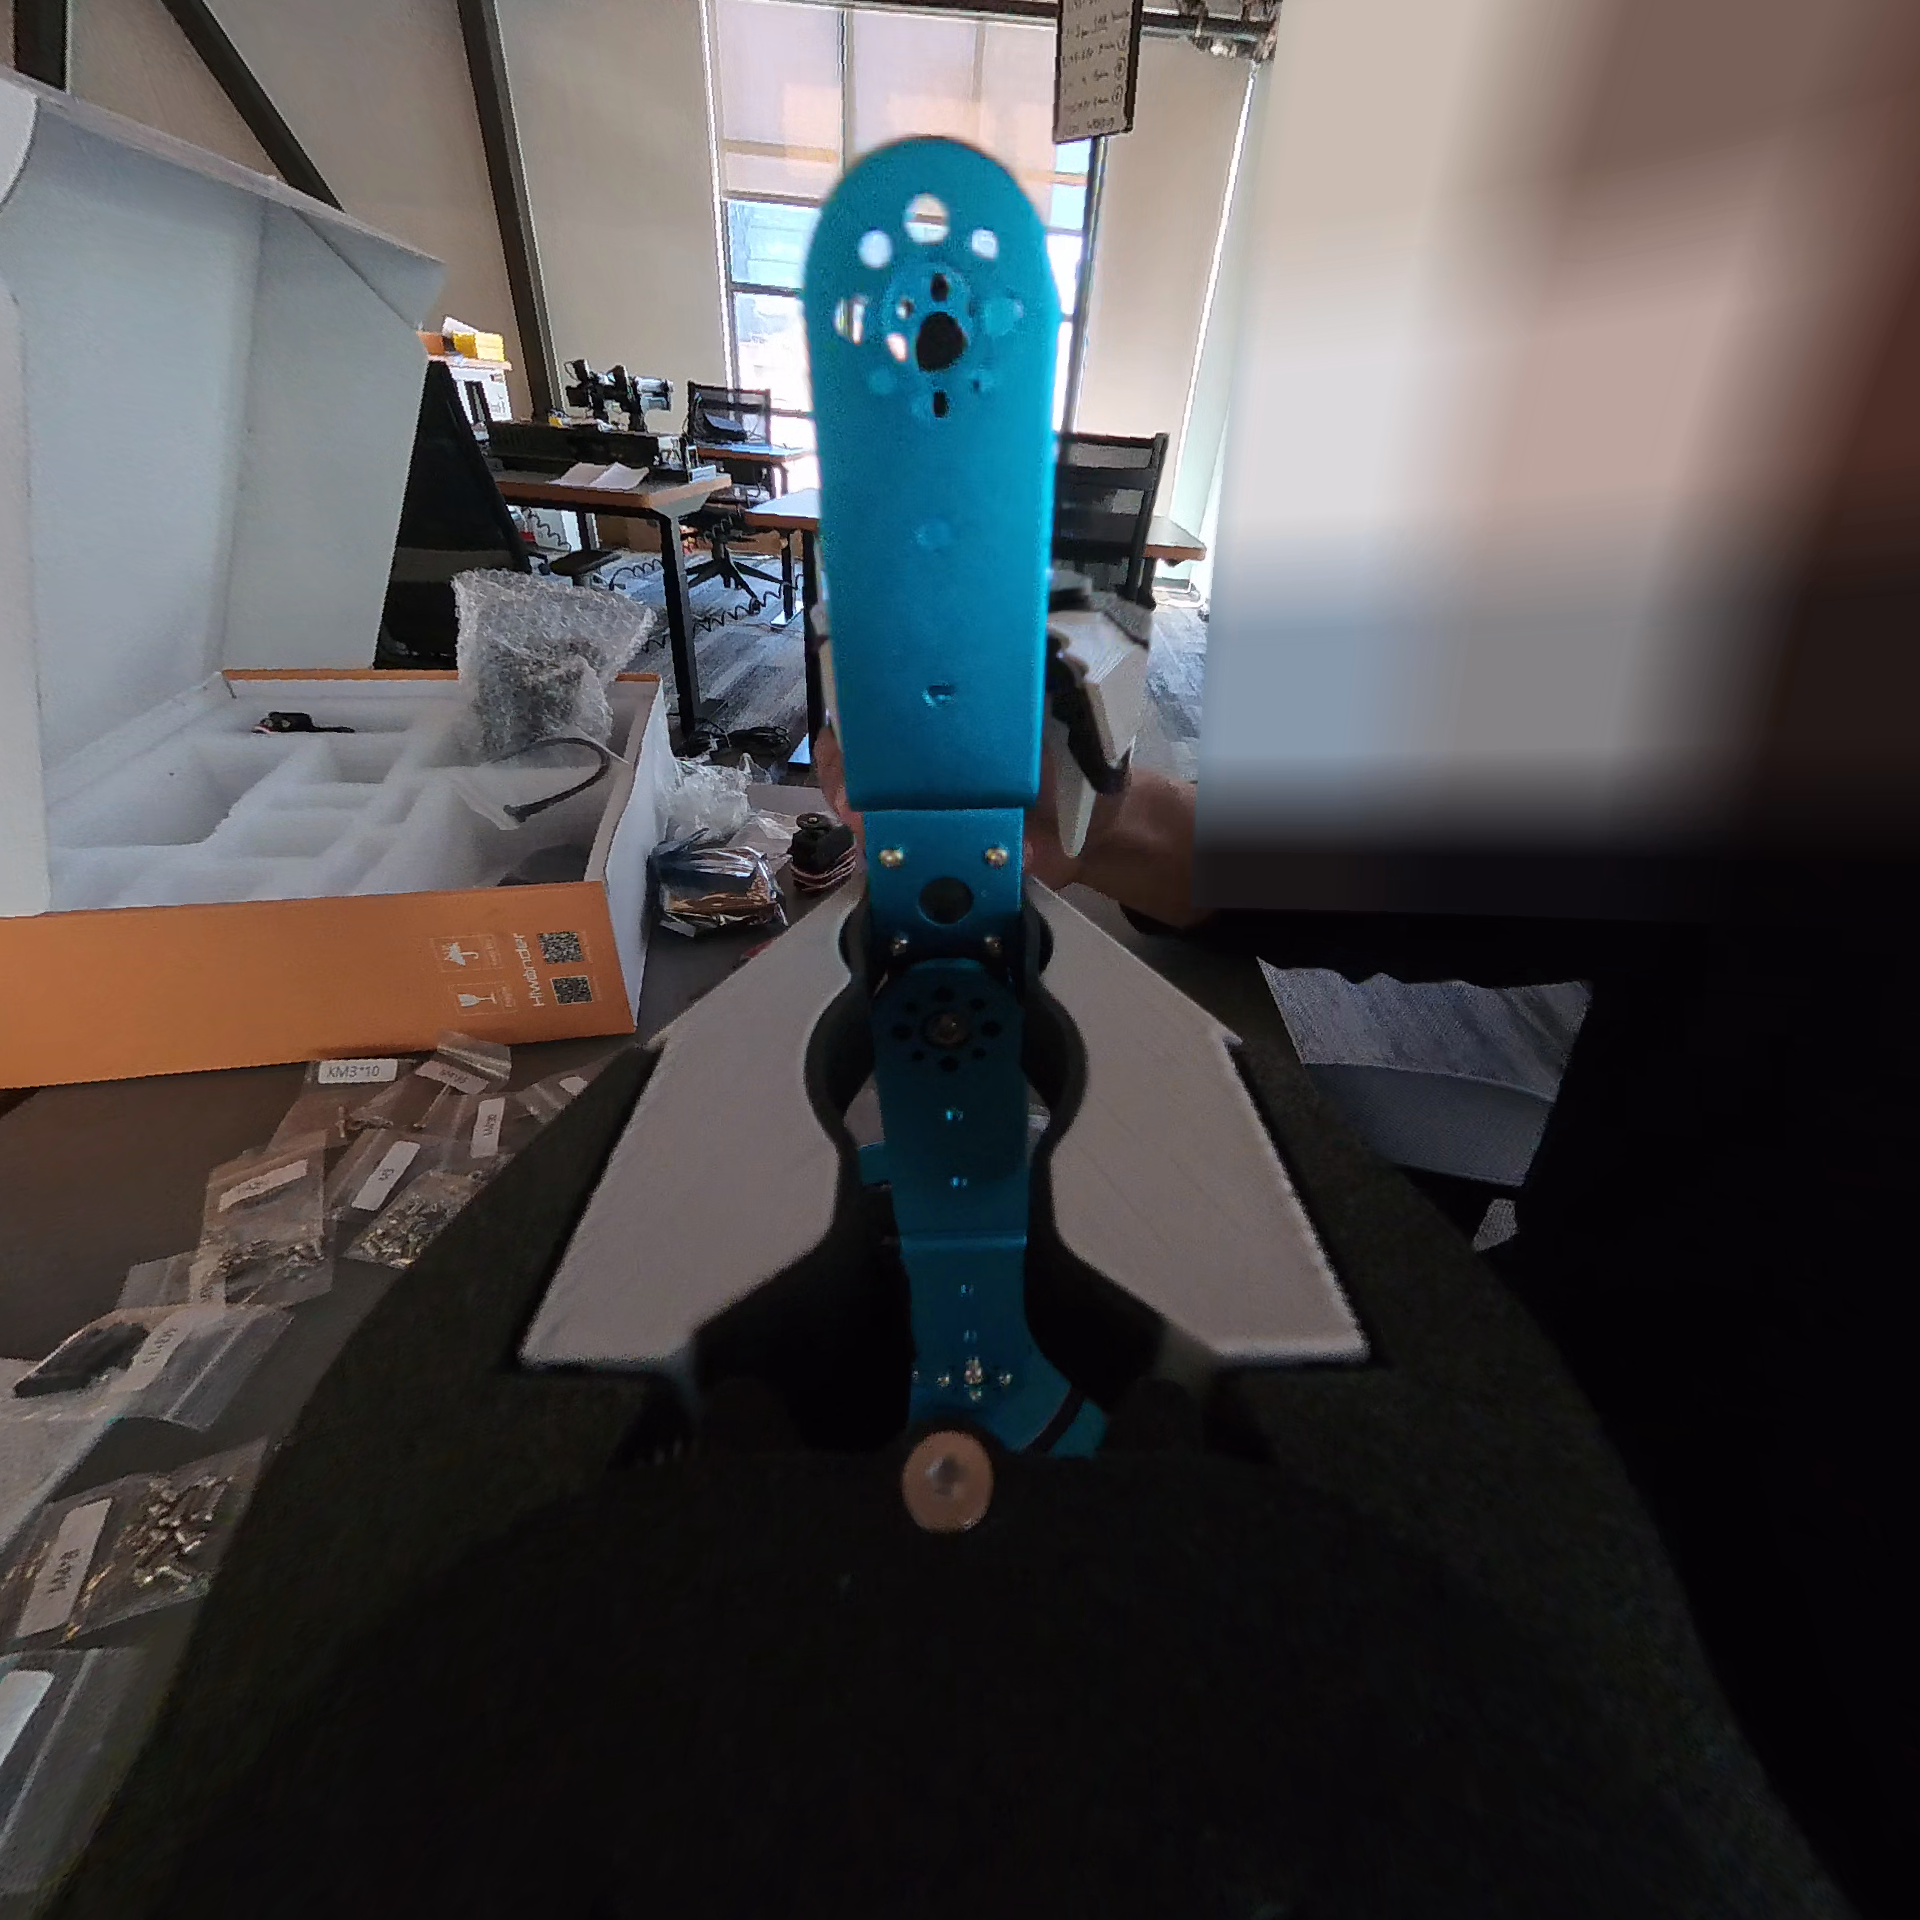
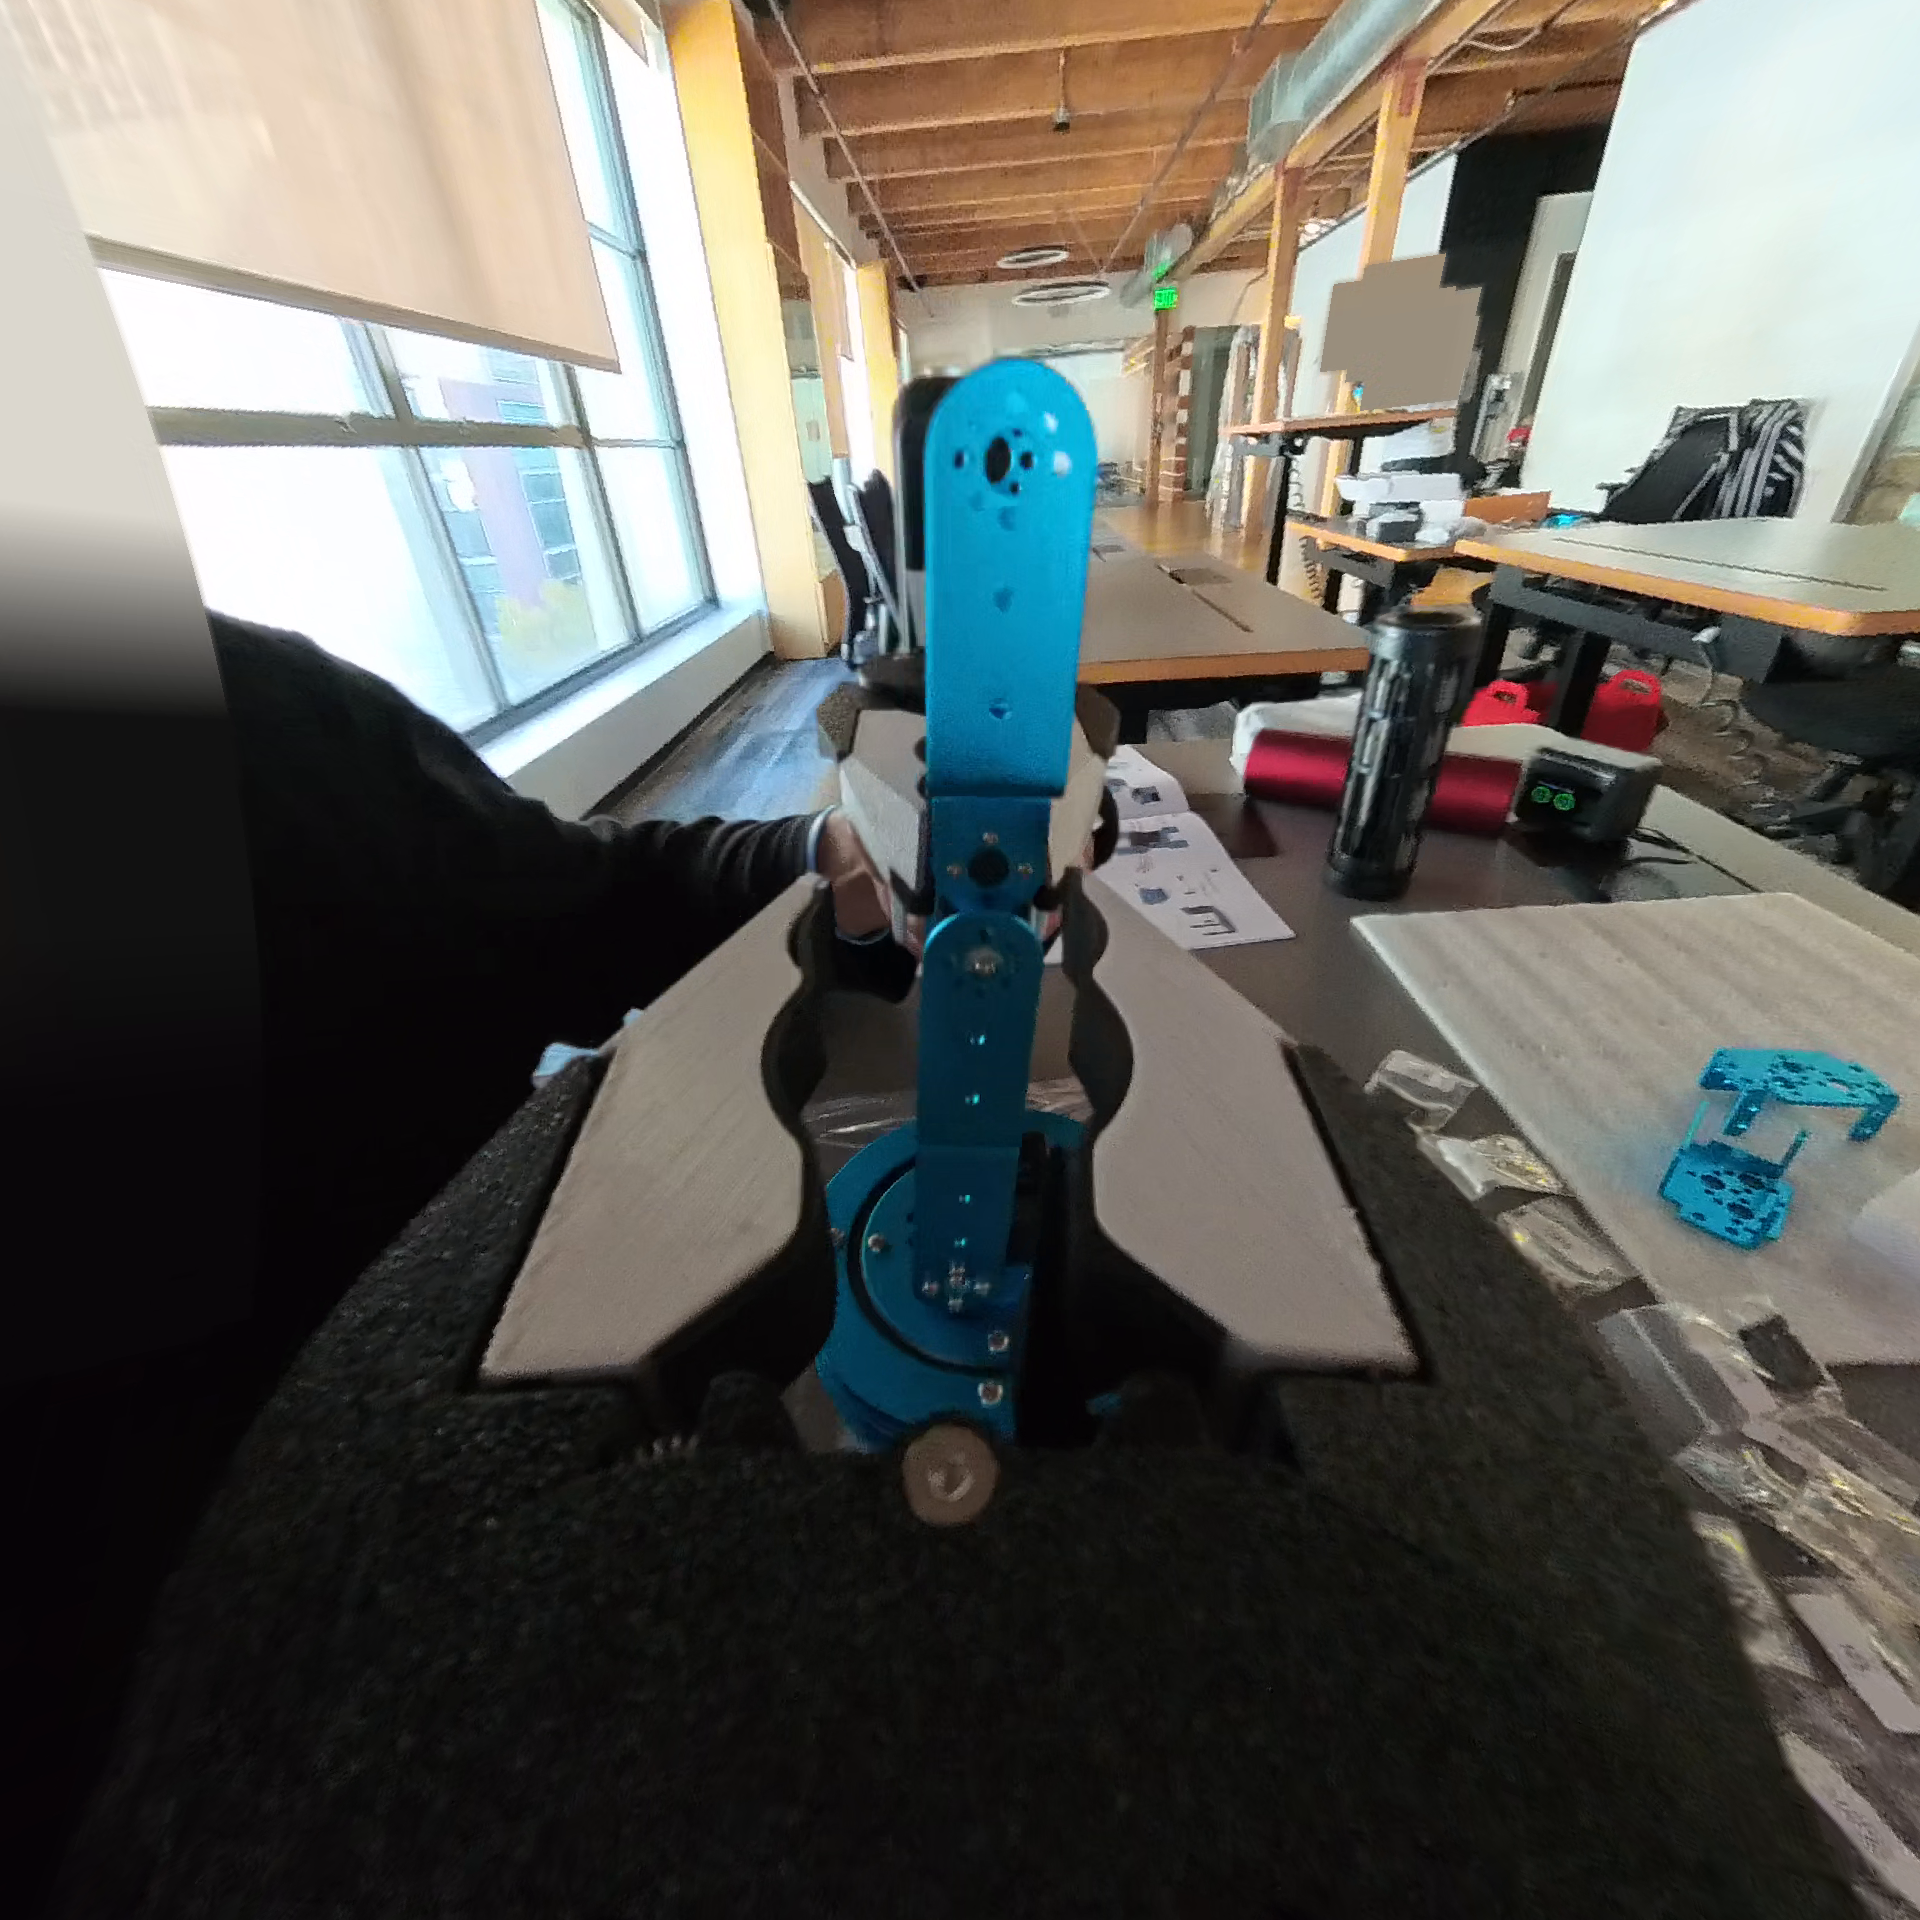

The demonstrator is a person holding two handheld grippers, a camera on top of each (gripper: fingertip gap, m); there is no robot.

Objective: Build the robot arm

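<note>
I am gripping the blue bracket arm (image 1: pixel 940 1049) (image 2: pixel 977 1039) between both grippers' clenched fingers, left (image 1: pixel 945 997) and right (image 2: pixel 961 997), above the surface (image 2: pixel 1309 966).

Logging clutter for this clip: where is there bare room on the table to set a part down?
Freest: the white foam sheet, bare between the black bottle and the loose blue bracket. Some dark tabletop shows beside the paper manual. Crowded: screw bags beside the orange box.
</note>
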